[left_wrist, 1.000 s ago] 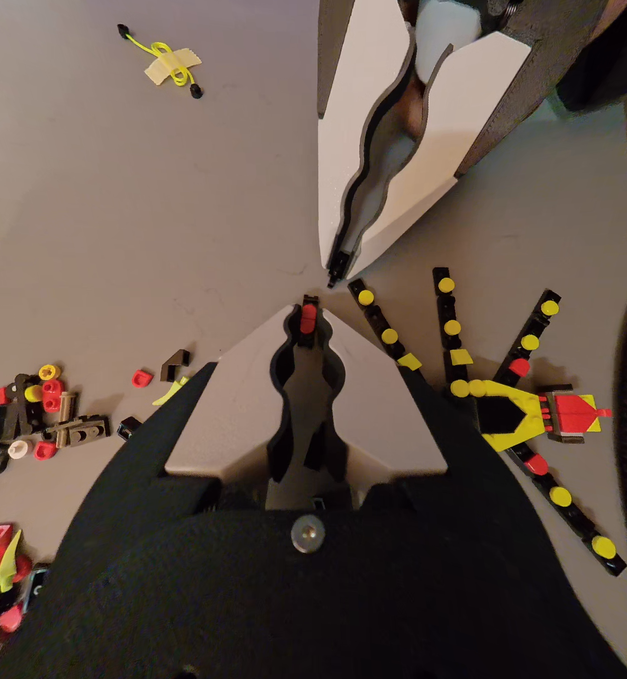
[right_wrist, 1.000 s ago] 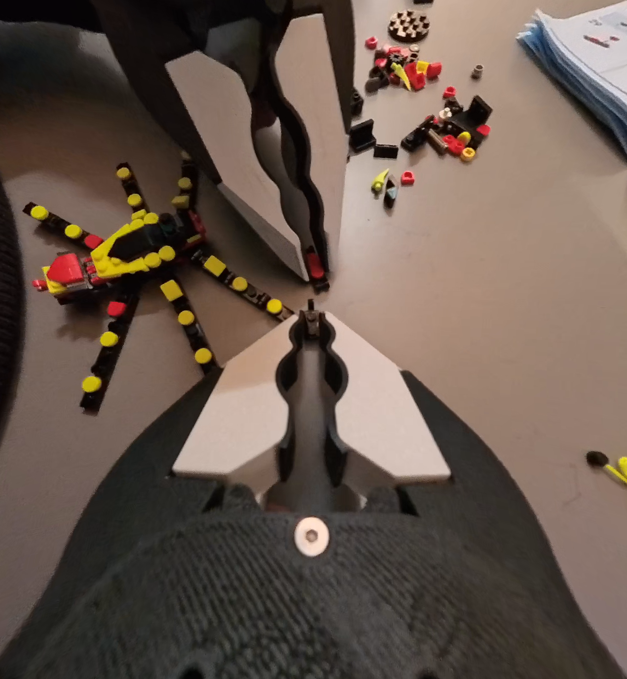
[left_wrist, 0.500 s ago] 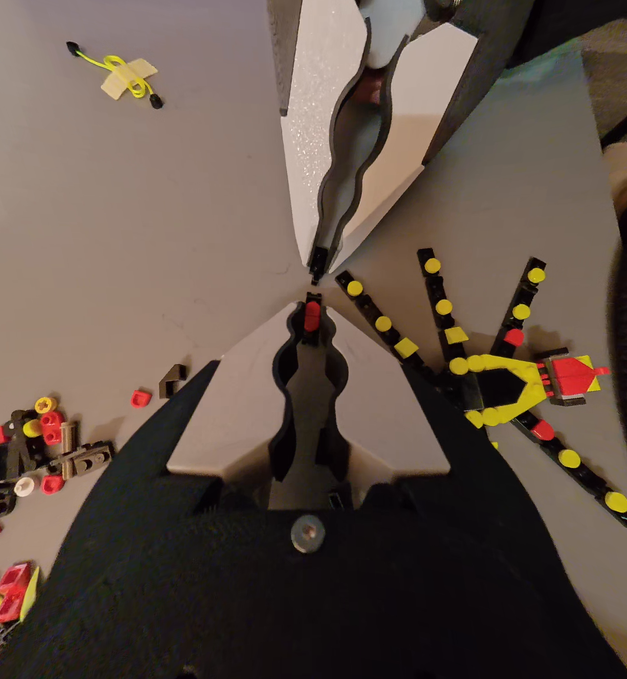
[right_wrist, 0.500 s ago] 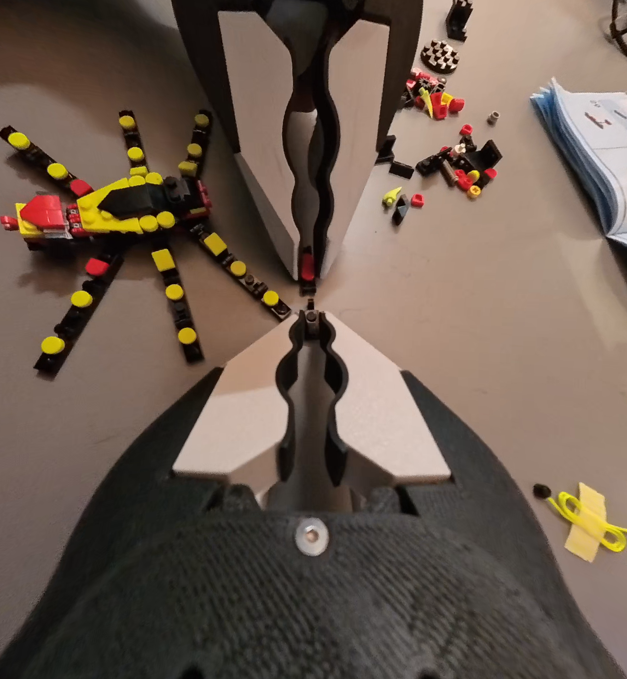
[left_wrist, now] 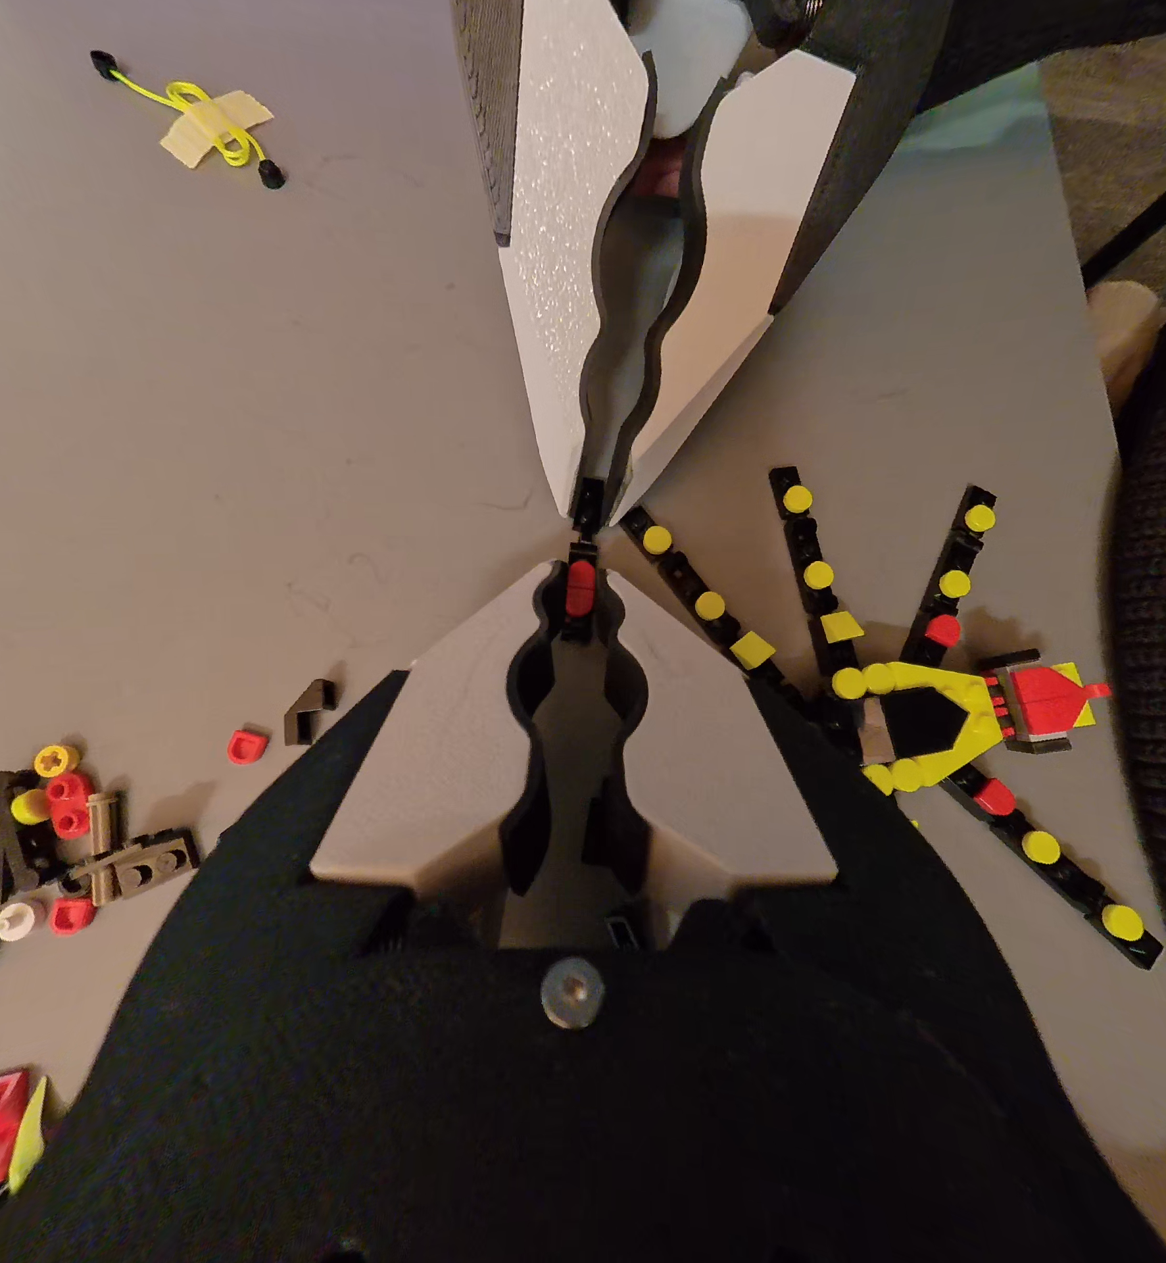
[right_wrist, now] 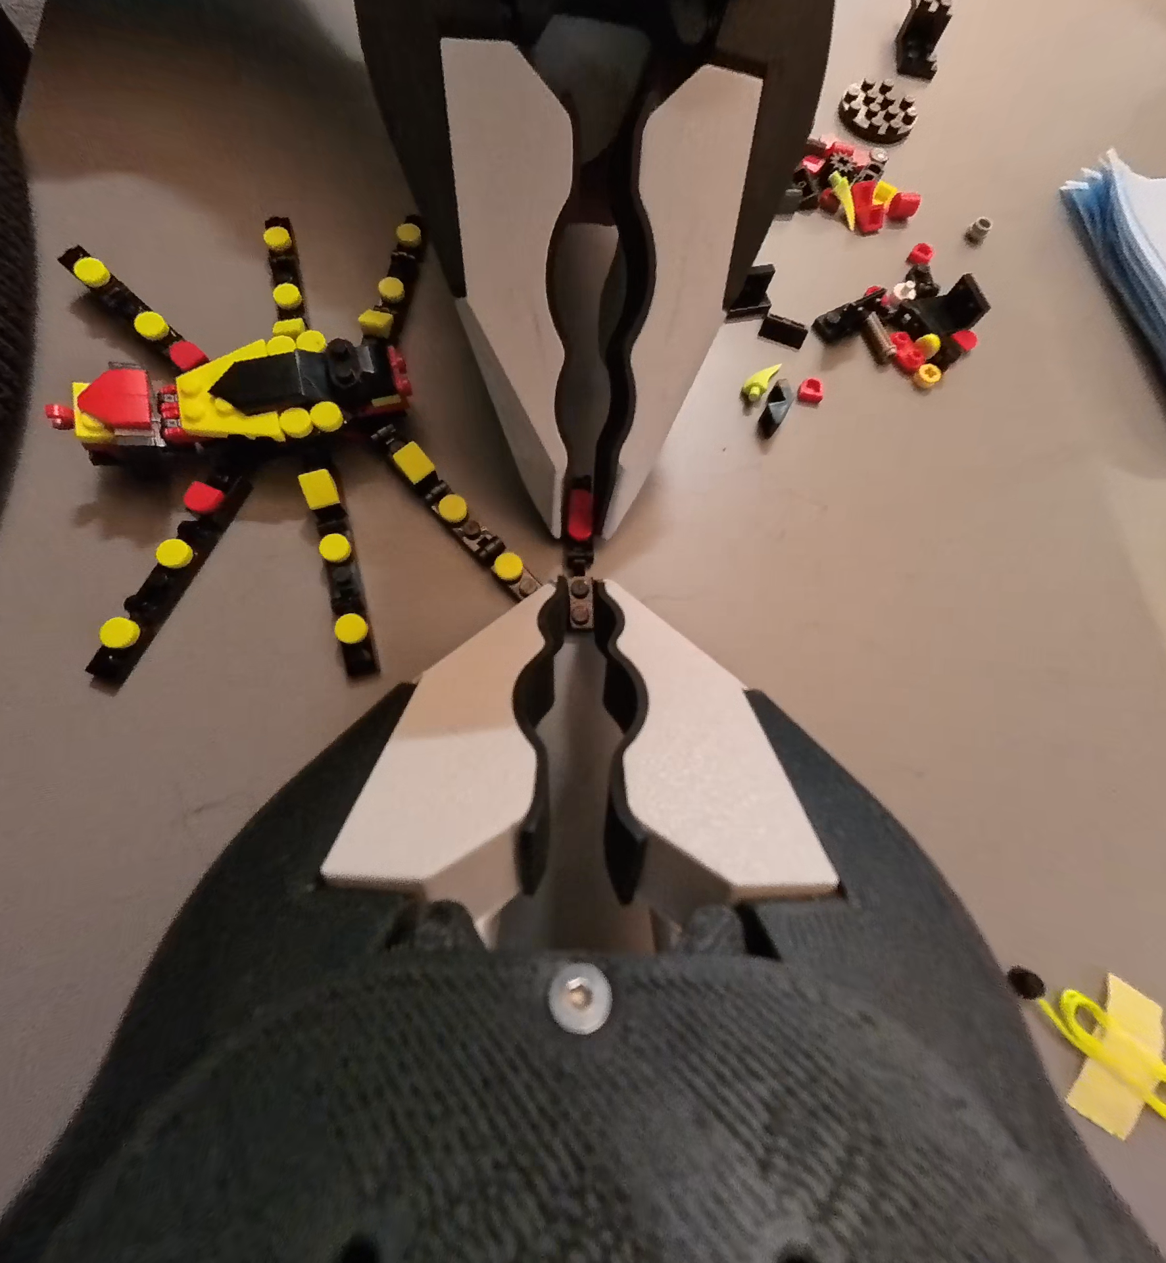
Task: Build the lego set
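Observation:
My left gripper (left_wrist: 580, 581) is shut on a black plate with a red tile (left_wrist: 580, 590). My right gripper (right_wrist: 580, 593) is shut on a small black plate (right_wrist: 580, 601). The two grippers face each other tip to tip above the table, and the ends of the two pieces meet between them. The right gripper also shows in the left wrist view (left_wrist: 592, 506), and the left gripper with its red tile (right_wrist: 578, 514) shows in the right wrist view. The yellow, black and red spider-like model (left_wrist: 921, 724) lies on the table beside them, also in the right wrist view (right_wrist: 259, 396).
Loose red, black and yellow pieces (left_wrist: 54, 854) lie left of my left gripper, and also at the far right in the right wrist view (right_wrist: 901, 328). An instruction booklet (right_wrist: 1154, 301) lies at the right edge. A yellow cord with tape (left_wrist: 214, 123) lies on the table. Left and right tips are no more than a few centimetres apart.
The two grippers have closed the gap between them, and the two held pieces now meet end to end. The right gripper has swung round and lines up straight with the left.

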